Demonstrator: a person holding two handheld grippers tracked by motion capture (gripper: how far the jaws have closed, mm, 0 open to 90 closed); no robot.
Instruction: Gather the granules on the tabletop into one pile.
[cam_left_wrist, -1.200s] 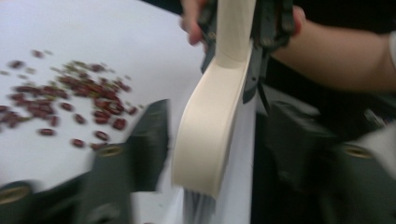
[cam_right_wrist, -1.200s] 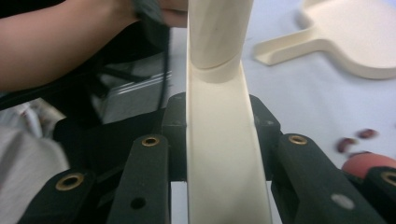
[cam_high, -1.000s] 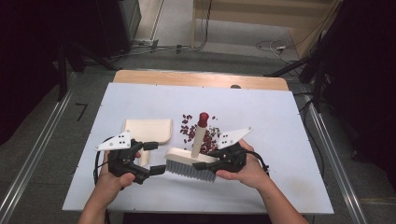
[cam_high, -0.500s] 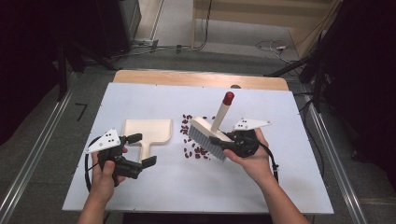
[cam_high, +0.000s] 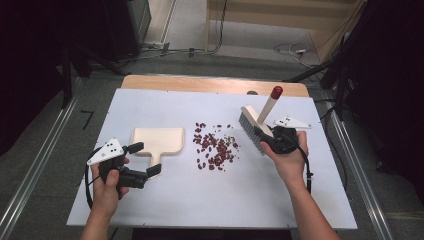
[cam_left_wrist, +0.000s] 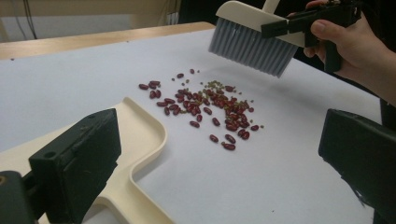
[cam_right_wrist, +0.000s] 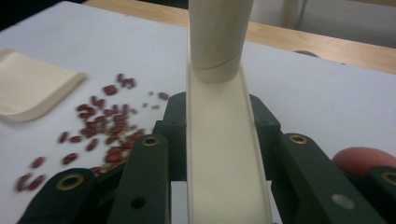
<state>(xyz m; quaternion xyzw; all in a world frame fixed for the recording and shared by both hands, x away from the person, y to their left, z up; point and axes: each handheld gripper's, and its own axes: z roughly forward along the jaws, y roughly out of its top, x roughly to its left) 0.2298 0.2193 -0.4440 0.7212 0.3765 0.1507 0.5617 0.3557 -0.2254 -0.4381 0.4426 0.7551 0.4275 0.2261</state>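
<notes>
High view: the right gripper (cam_high: 267, 137) pinches the brush (cam_high: 252, 127) by its back, bristles lifted off the table (cam_high: 310, 200), handle slanting up and away. The beans (cam_high: 216, 148) lie between the brush and the dustpan (cam_high: 157, 140), nearer the brush, so a sweep would run toward the pan. The left gripper (cam_high: 145, 159), jaws spread wide, straddles the dustpan's handle without gripping it

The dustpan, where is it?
In the high view the dustpan lies flat on the table's left side, left of the beans, just ahead of the open left gripper.
</notes>
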